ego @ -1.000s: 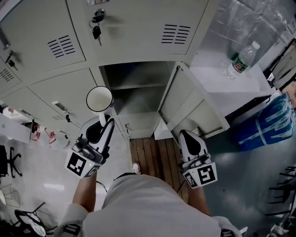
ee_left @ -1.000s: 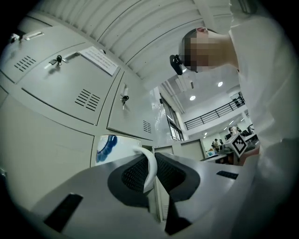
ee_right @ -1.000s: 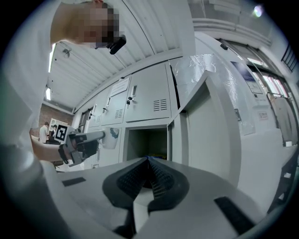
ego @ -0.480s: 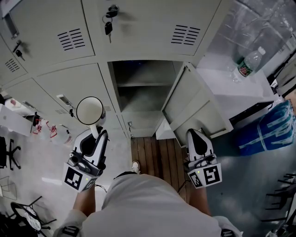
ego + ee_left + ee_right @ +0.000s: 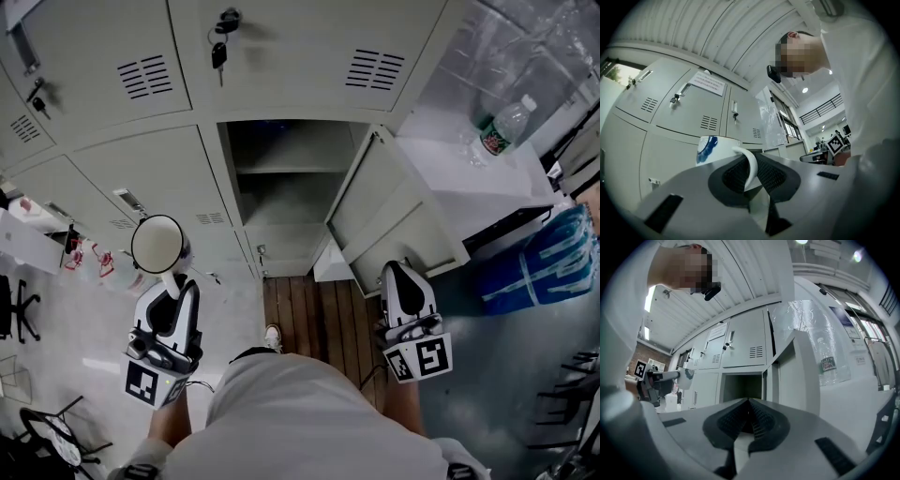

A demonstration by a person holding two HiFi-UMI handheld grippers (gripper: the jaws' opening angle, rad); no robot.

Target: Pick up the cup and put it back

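A white cup (image 5: 157,244) with a blue mark (image 5: 710,145) hangs in the air, its mouth facing up in the head view. My left gripper (image 5: 174,281) is shut on the cup's handle (image 5: 751,165), left of the open locker compartment (image 5: 281,192) and in front of a closed locker door. The compartment's inside looks empty, and its door (image 5: 389,220) swings out to the right. My right gripper (image 5: 402,270) is shut with nothing in it, low beside that door; its own view looks at the compartment (image 5: 741,386) over the jaws (image 5: 749,405).
A water bottle (image 5: 502,125) stands on a white top at the right, above a blue bag (image 5: 544,255). Keys (image 5: 221,49) hang from the locker above. A wooden strip (image 5: 314,314) of floor lies under the compartment. Chairs (image 5: 19,323) stand at the far left.
My left gripper has carried the cup to the left and back toward me, away from the open compartment. The right gripper has stayed where it was.
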